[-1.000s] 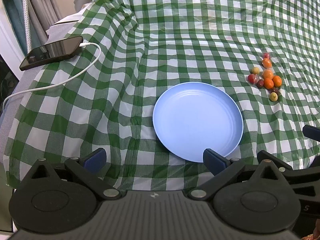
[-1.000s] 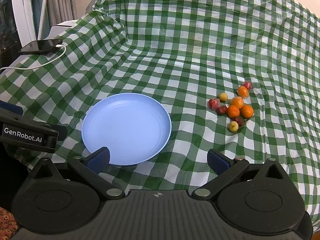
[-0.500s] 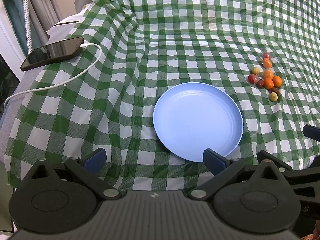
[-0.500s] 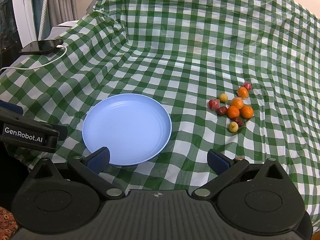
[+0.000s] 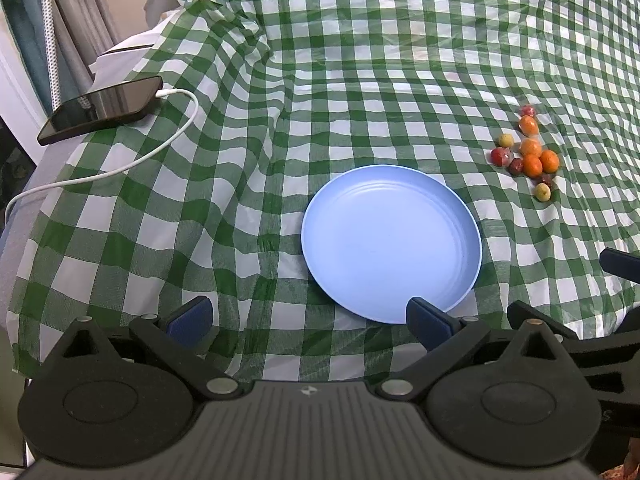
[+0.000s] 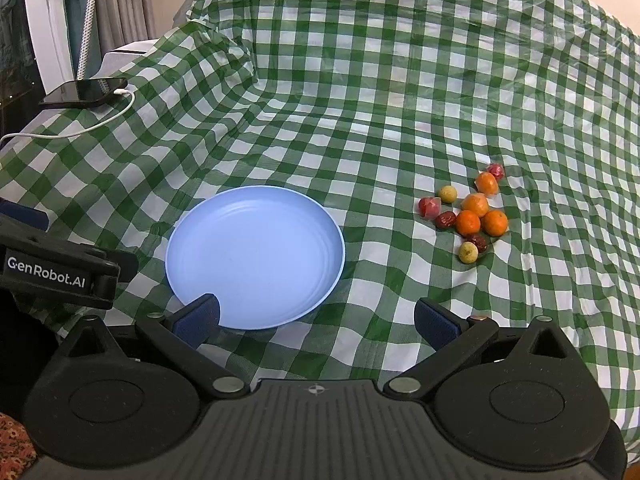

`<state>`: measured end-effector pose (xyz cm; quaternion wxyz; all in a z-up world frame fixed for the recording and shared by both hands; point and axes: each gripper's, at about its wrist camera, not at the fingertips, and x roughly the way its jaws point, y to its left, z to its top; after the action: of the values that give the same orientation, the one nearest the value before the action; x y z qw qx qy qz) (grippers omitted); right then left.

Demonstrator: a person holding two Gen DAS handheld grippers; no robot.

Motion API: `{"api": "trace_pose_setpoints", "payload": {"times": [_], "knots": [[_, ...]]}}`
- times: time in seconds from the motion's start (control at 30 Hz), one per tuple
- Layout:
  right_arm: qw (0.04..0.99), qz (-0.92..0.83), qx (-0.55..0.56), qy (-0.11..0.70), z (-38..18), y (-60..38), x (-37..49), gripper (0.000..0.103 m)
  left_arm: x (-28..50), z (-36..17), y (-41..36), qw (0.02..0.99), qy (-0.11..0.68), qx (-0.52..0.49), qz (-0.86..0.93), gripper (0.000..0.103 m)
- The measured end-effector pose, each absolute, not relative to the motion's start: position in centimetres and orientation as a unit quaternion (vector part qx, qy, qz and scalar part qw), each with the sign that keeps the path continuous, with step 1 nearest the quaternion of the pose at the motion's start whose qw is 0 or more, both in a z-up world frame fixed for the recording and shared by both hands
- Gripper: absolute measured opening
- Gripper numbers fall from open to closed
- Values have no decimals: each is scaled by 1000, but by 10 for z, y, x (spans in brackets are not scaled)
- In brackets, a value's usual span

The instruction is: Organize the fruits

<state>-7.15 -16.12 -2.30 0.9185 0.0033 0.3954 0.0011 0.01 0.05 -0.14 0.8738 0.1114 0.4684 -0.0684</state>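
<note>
An empty light blue plate (image 5: 390, 240) lies on the green checked cloth; it also shows in the right wrist view (image 6: 256, 256). A cluster of small fruits (image 5: 528, 156), orange, red, dark red and yellow, lies to the plate's right, also seen in the right wrist view (image 6: 468, 216). My left gripper (image 5: 308, 318) is open and empty, at the plate's near left edge. My right gripper (image 6: 316, 316) is open and empty, at the plate's near right edge, well short of the fruits.
A black phone (image 5: 100, 108) with a white charging cable (image 5: 132, 160) lies at the far left edge of the table. The cloth (image 6: 360, 80) is wrinkled and rises at the back. The left gripper's body (image 6: 52, 268) shows at the left of the right wrist view.
</note>
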Motion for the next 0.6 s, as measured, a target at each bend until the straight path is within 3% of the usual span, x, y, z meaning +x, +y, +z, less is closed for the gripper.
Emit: {"api": "trace_pose_setpoints", "payload": {"times": [0.6], "knots": [[916, 6, 1, 401, -24, -160, -71, 103, 0, -1, 1, 873, 471, 105, -72, 103]]}}
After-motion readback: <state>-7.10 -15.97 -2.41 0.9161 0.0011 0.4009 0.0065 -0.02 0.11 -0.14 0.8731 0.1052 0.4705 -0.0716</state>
